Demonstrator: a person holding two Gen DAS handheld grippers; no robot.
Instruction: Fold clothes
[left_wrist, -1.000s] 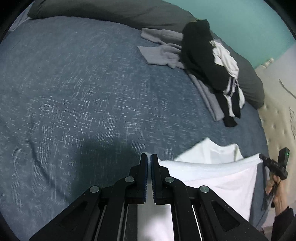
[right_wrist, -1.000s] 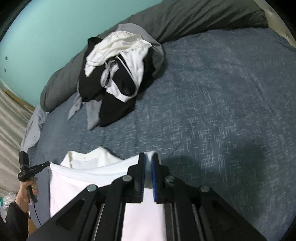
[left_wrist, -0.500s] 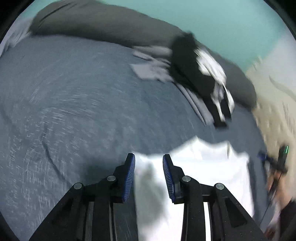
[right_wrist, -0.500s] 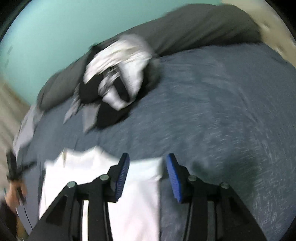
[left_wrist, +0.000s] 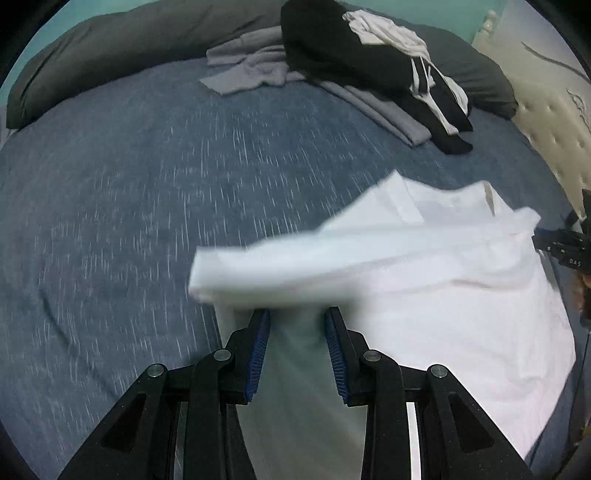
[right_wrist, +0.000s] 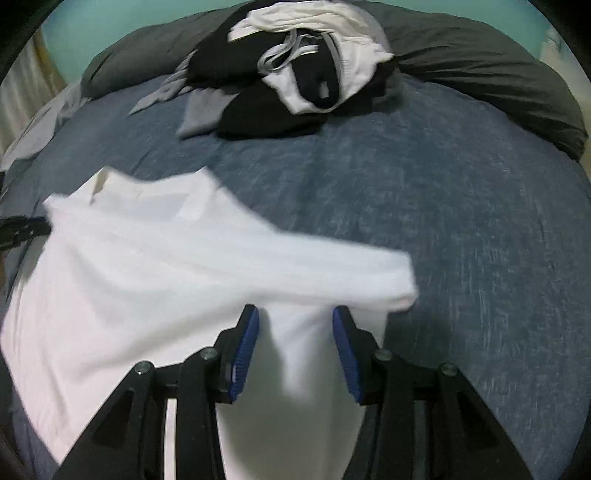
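White T-shirt (left_wrist: 424, 280) lying folded across near side of blue bed (left_wrist: 147, 203), left gripper (left_wrist: 297, 325) jaws apart over its left edge, right gripper (right_wrist: 295, 325) jaws apart over right edge, nothing gripped, clothes pile (right_wrist: 295, 70) far.

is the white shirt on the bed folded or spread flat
Partly folded: one edge of the white shirt is doubled over onto itself as a thick band, and the rest lies spread on the blue bedspread.
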